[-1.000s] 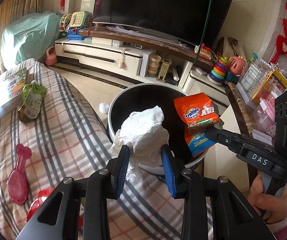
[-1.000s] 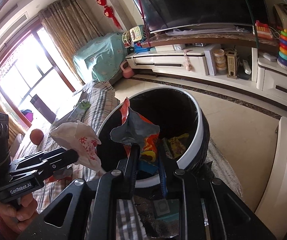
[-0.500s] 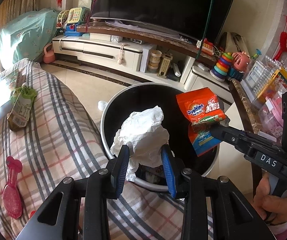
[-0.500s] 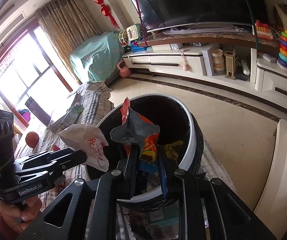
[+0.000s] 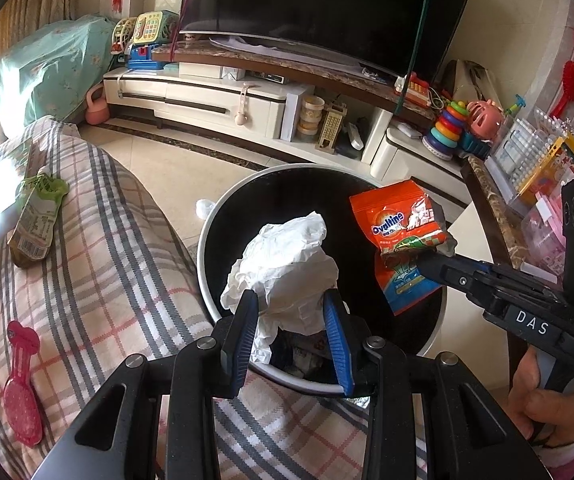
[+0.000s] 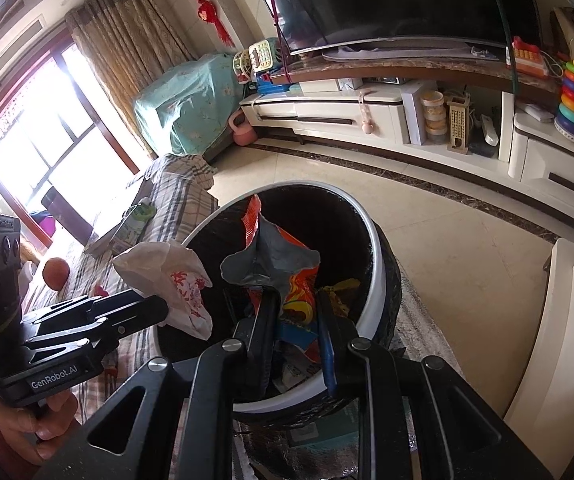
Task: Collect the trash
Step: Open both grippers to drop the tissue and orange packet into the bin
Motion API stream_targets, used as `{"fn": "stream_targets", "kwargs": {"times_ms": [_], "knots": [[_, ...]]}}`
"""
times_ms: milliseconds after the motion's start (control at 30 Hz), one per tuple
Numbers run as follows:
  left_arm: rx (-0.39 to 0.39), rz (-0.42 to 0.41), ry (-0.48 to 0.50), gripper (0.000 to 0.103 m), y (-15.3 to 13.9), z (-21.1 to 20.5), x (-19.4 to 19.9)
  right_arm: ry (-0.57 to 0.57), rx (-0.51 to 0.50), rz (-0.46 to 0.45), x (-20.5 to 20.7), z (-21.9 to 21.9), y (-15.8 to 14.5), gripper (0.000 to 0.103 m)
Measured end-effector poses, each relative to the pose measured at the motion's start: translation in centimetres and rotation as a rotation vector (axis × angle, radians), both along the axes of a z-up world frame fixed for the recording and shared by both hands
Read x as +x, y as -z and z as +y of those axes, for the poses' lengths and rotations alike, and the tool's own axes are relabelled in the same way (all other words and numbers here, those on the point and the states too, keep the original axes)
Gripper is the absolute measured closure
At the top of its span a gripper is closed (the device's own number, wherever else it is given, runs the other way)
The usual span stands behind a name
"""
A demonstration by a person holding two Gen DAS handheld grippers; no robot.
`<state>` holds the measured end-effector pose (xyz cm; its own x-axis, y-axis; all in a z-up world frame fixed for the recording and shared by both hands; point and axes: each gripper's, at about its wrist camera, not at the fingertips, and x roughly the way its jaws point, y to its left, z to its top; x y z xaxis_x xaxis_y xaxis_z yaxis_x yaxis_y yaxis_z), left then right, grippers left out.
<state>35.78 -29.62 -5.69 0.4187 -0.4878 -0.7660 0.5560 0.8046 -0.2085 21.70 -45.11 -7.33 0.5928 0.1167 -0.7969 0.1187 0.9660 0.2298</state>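
I am holding a crumpled tissue [image 5: 287, 264] in the left gripper [image 5: 291, 320] and an orange wrapper [image 6: 283, 276] in the right gripper [image 6: 297, 320], both over the bin [image 5: 207, 240] directly beneath; the light tissue risks drifting outside the rim when released.

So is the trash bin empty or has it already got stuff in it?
Not empty. Wrappers lie at the bottom of the bin, seen past the orange bag in the right wrist view. How full it is cannot be told.
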Motion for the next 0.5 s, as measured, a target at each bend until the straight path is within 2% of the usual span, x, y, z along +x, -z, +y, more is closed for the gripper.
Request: {"fn": "stream_targets", "kwargs": {"times_ms": [333, 500], "knots": [[0.005, 0.007, 0.0, 0.069, 0.13, -0.57, 0.65, 0.009, -0.01, 0.007, 0.2, -0.46, 0.1, 0.081], [-0.023, 0.003, -0.004, 0.054, -0.4, -0.14, 0.47, 0.013, -0.002, 0.004, 0.27, -0.54, 0.01, 0.078]]}}
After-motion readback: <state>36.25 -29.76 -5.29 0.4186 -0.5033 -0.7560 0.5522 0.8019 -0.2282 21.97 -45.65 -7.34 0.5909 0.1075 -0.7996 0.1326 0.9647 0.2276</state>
